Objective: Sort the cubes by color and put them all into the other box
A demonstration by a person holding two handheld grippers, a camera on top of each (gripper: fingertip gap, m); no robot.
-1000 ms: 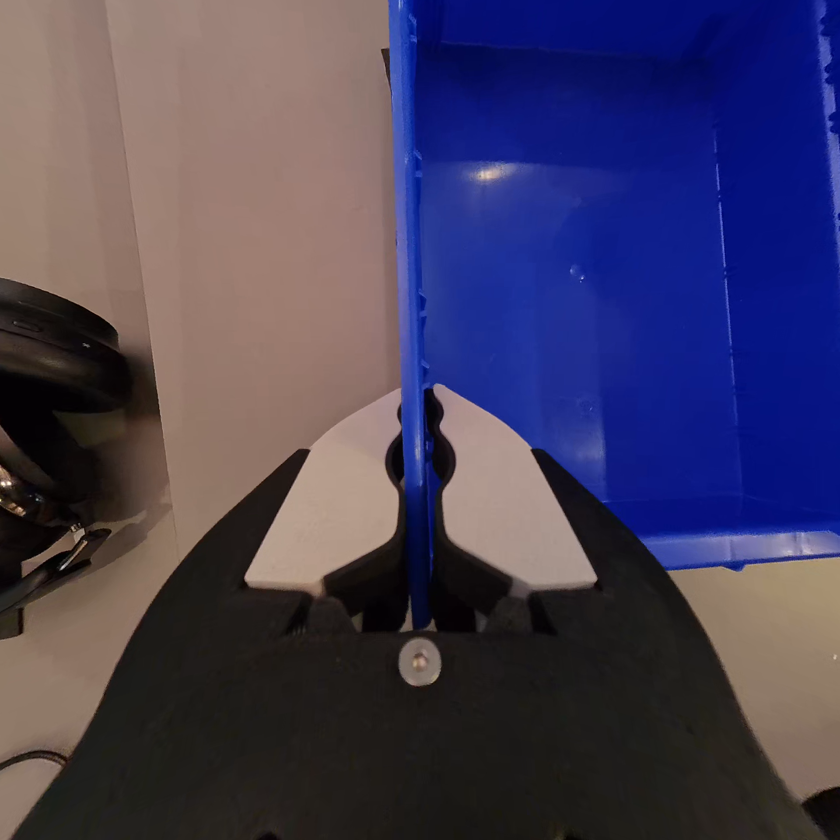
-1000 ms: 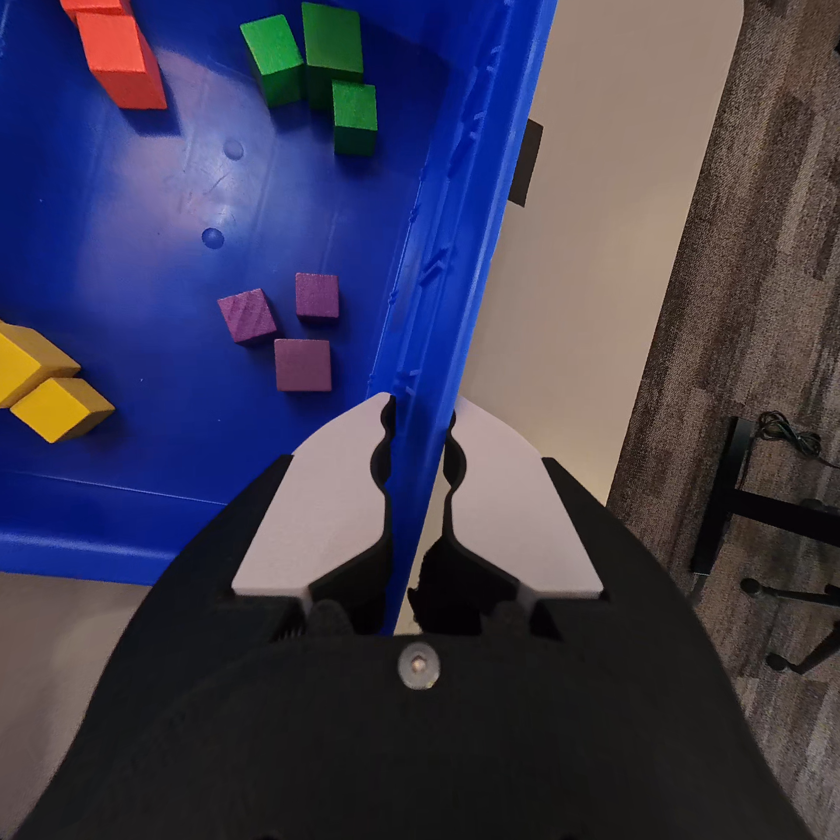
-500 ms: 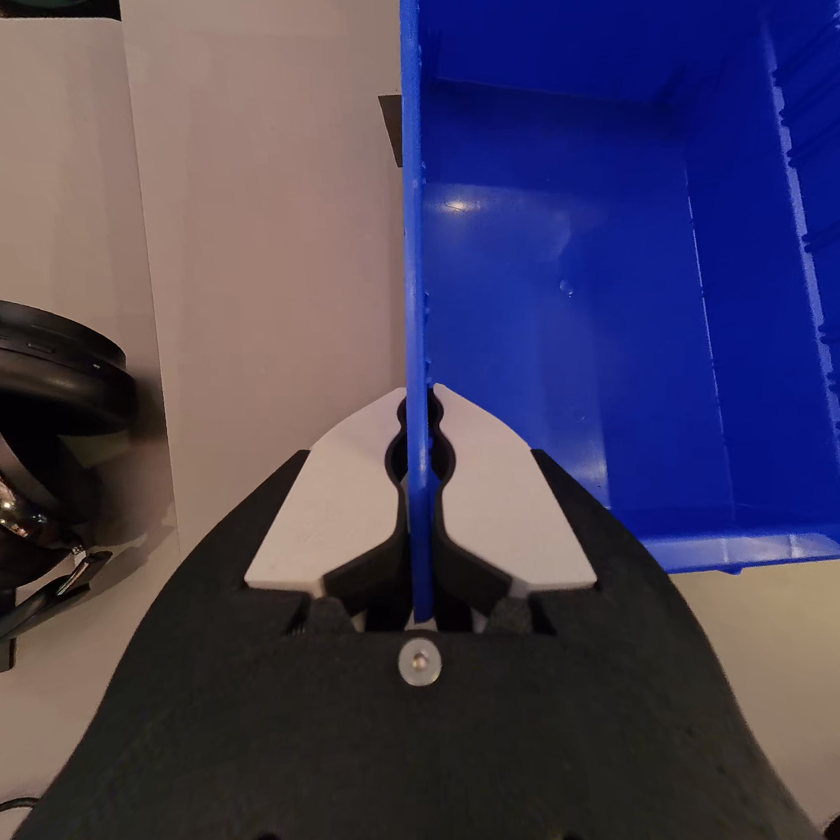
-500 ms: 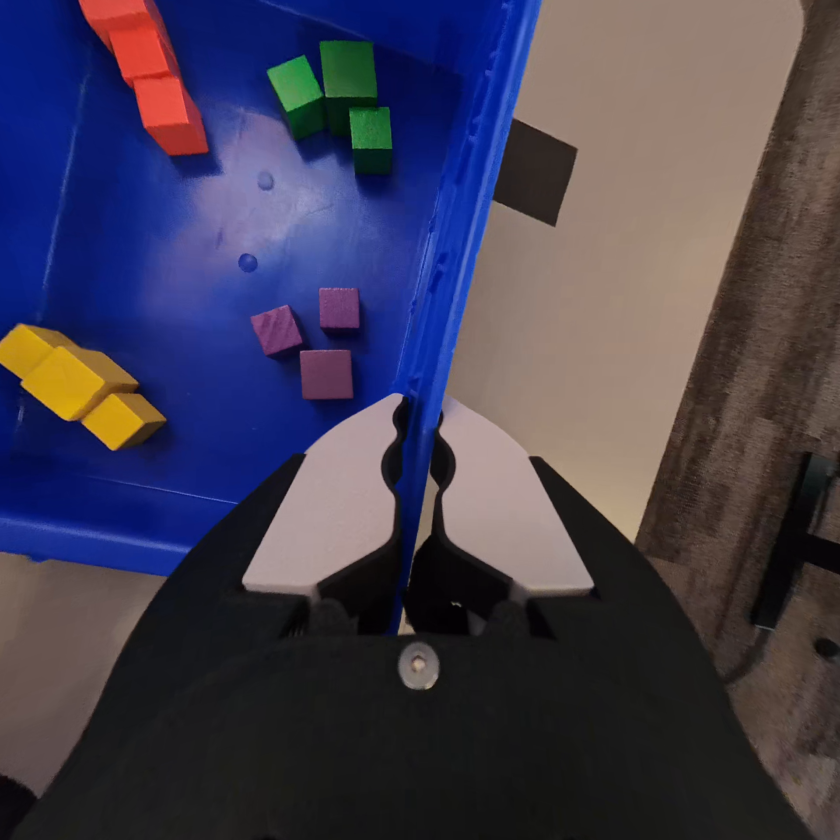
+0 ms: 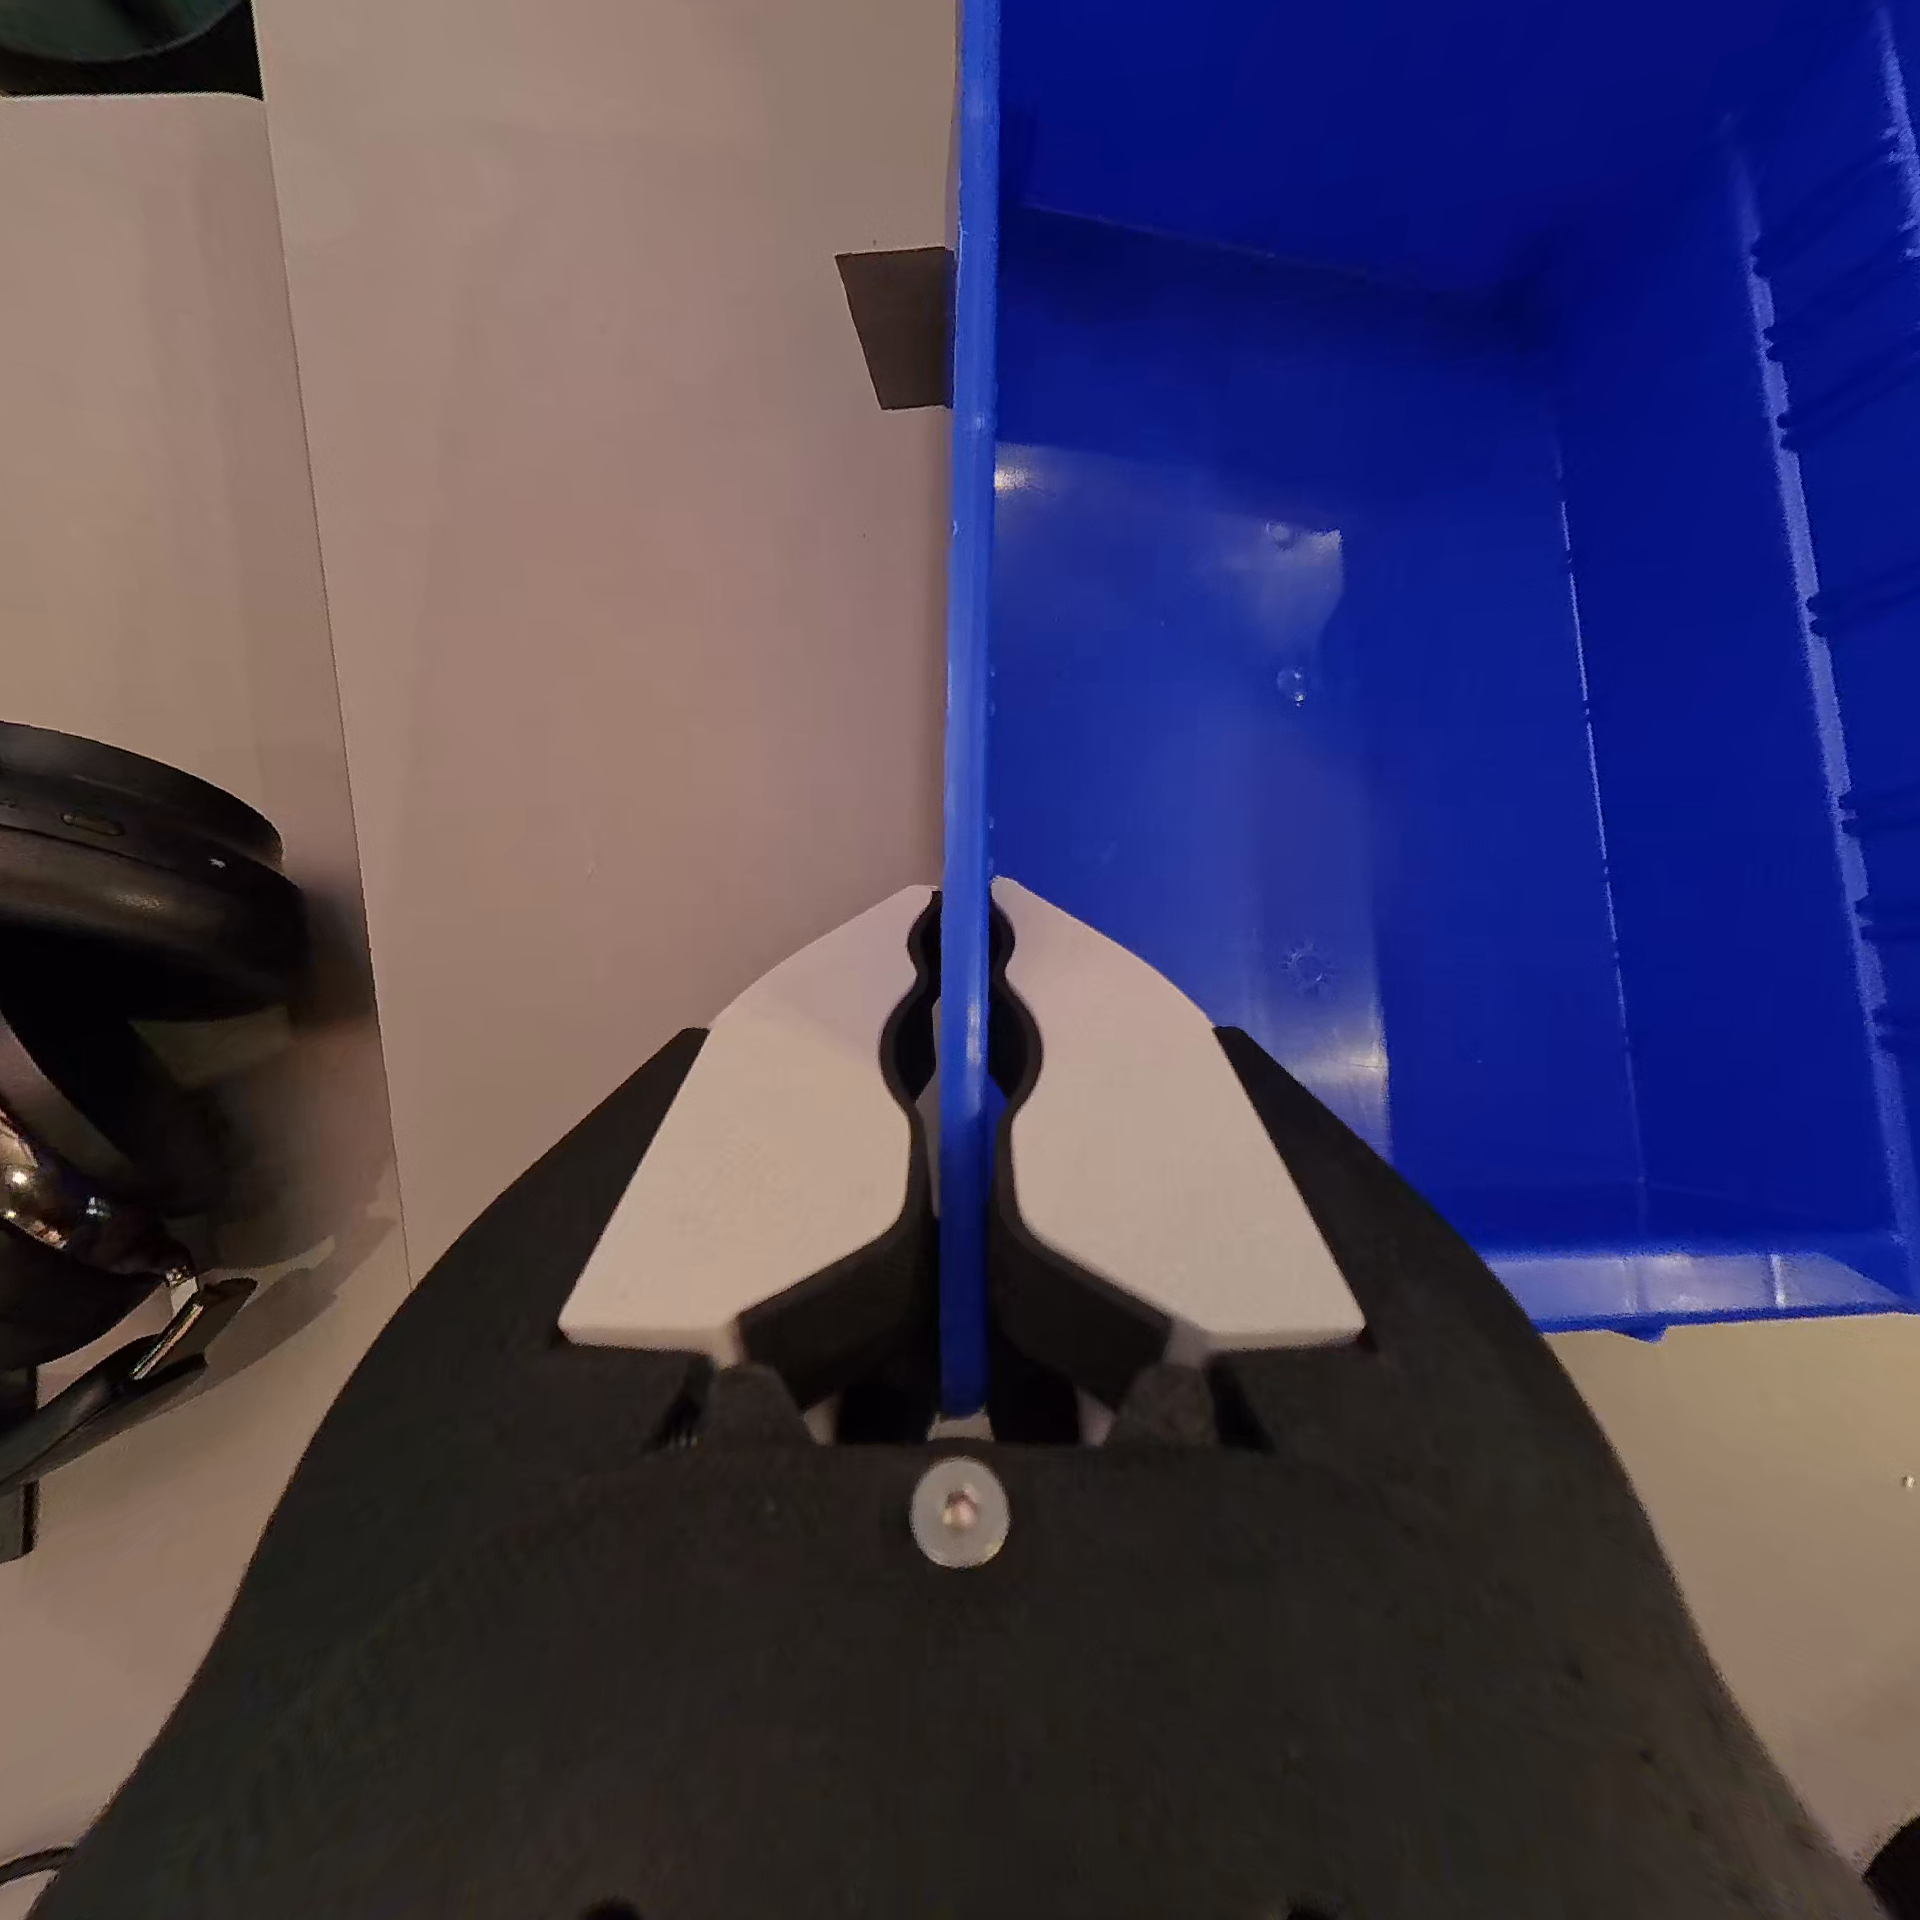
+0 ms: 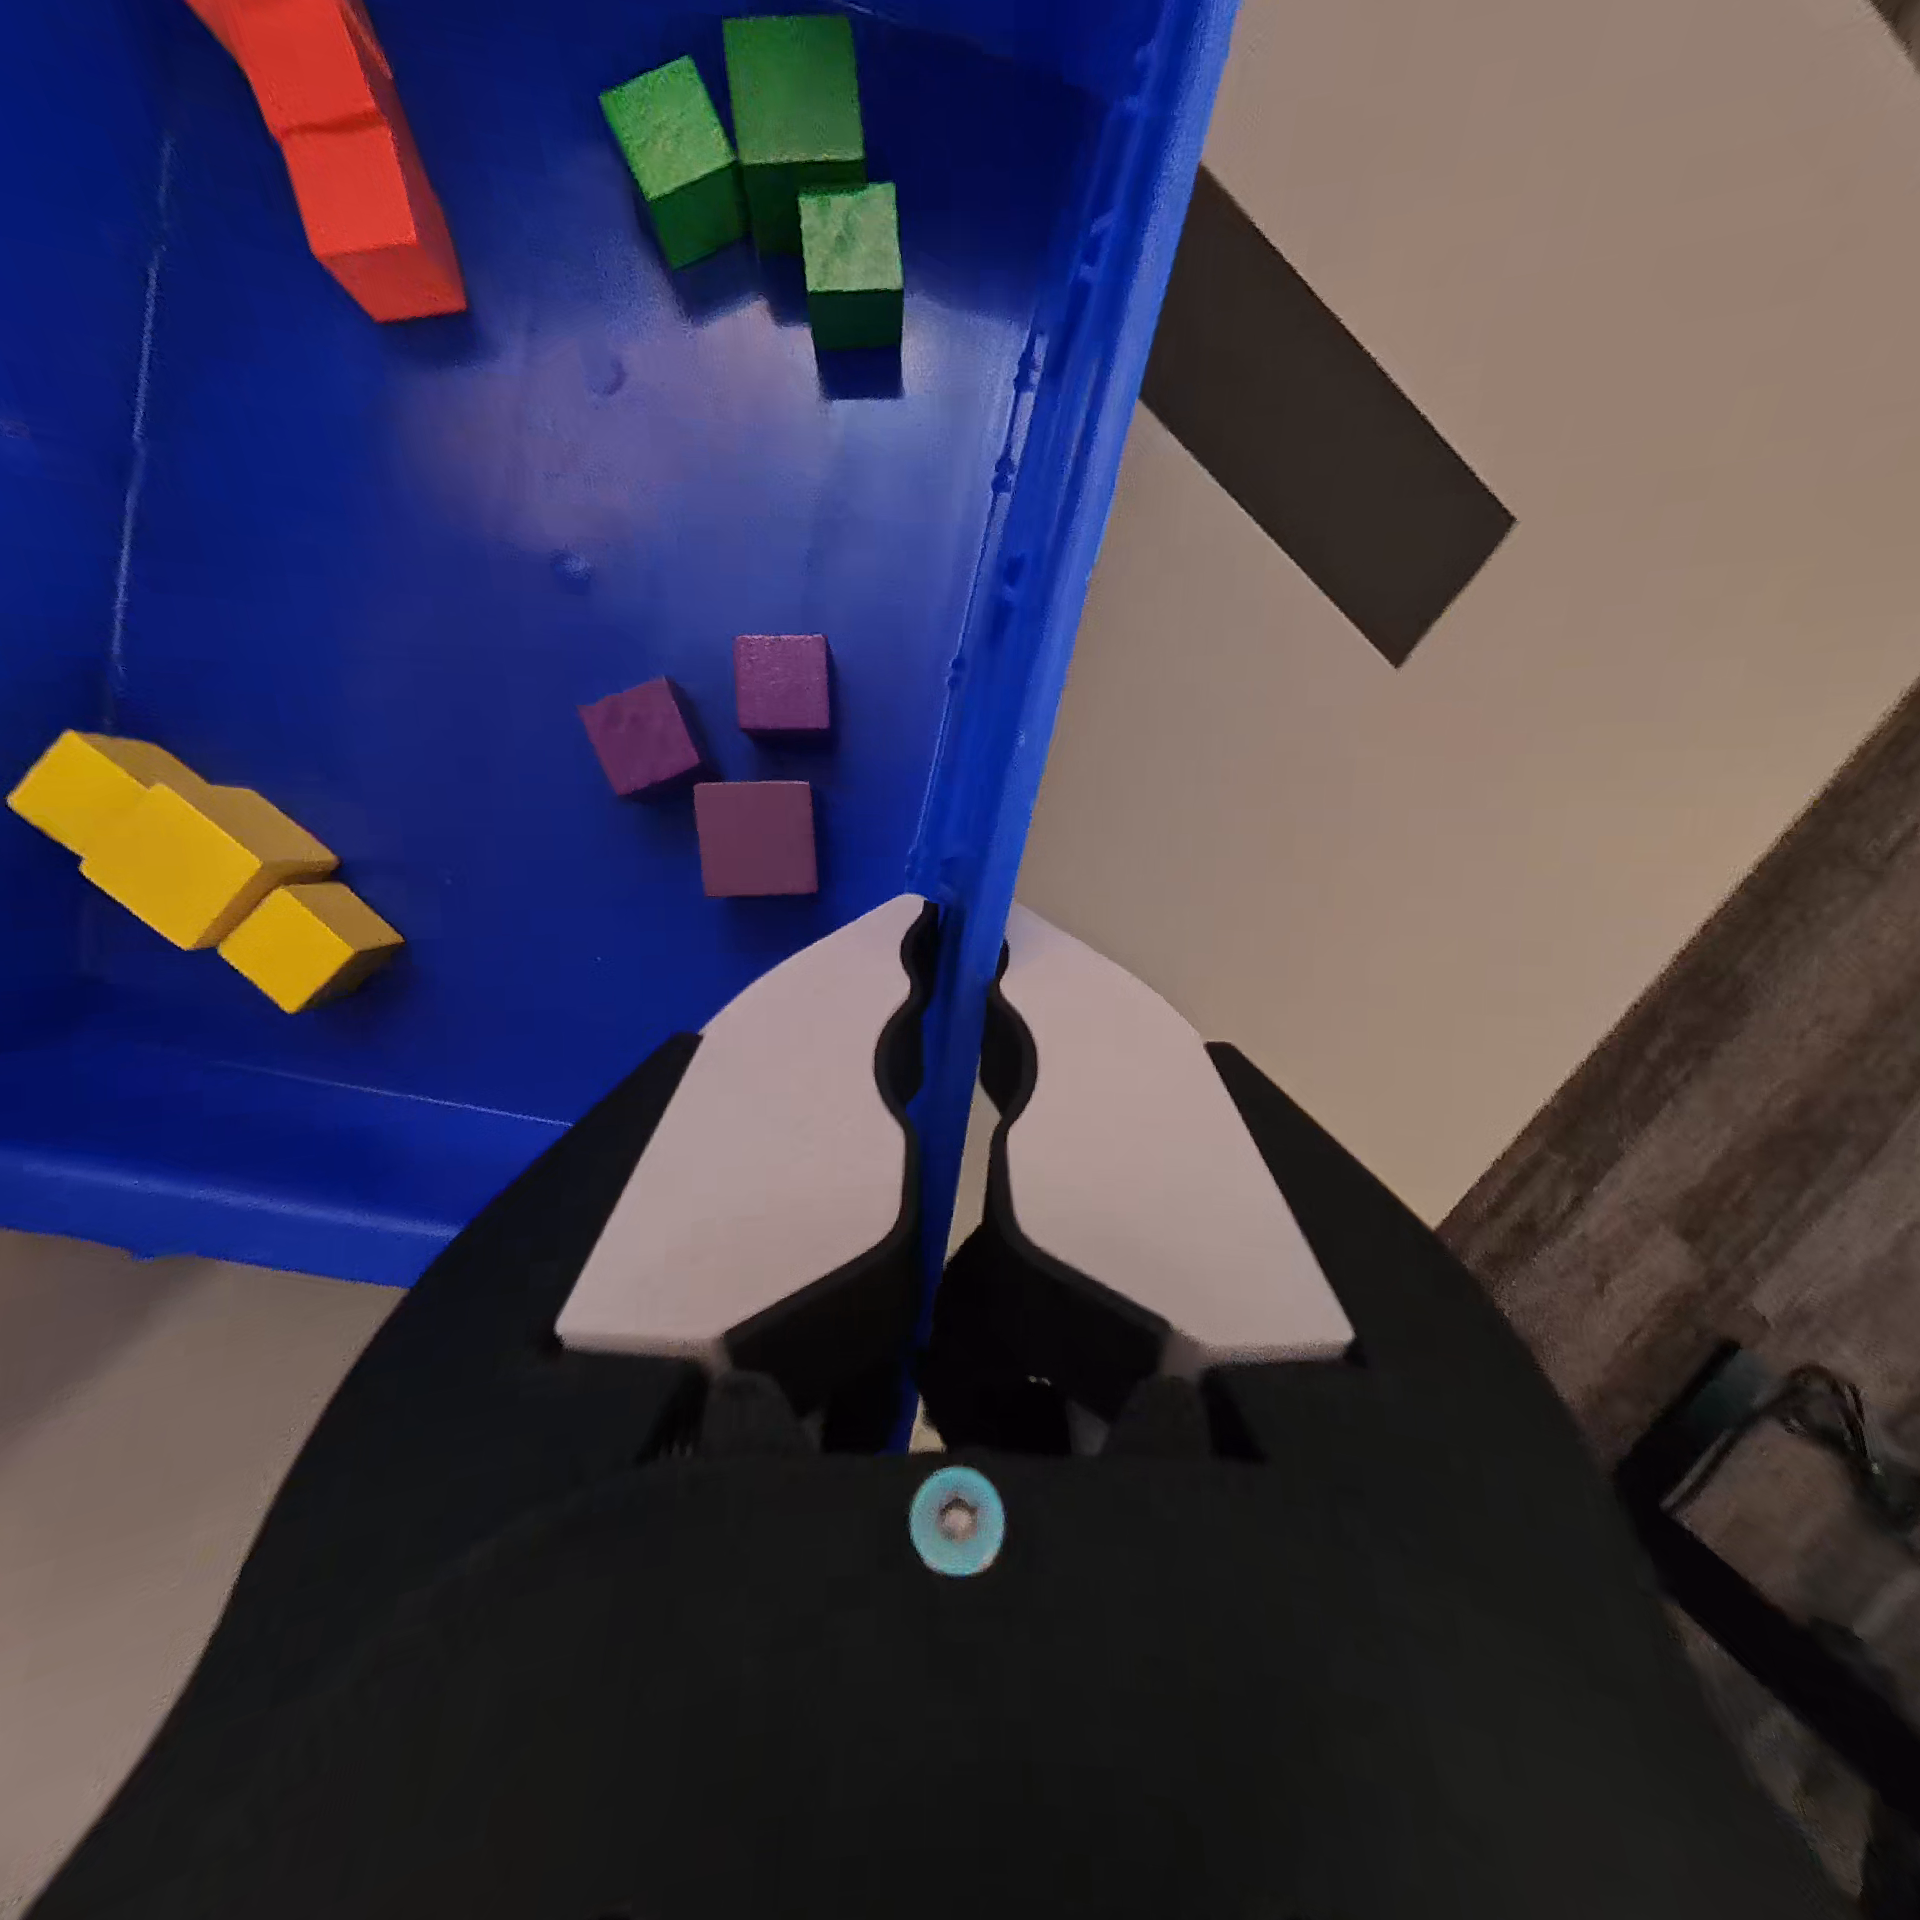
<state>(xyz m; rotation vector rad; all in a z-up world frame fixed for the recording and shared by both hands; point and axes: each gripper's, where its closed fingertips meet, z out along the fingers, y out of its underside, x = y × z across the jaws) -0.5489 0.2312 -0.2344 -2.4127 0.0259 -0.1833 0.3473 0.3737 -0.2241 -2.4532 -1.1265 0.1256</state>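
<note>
While each claw pinches a wall, left [image 5: 964,904] grips the empty box [image 5: 1455,831], right [image 6: 961,925] the filled box [image 6: 312,582]

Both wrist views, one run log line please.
left tongs: clamped on empty blue bin wall | right tongs: clamped on cube-filled blue bin wall

Pale tabletop [image 5: 623,623], blue box [image 5: 1455,831], black tape patches [image 6: 1309,436], black headphones [image 5: 125,883] at its left
</note>
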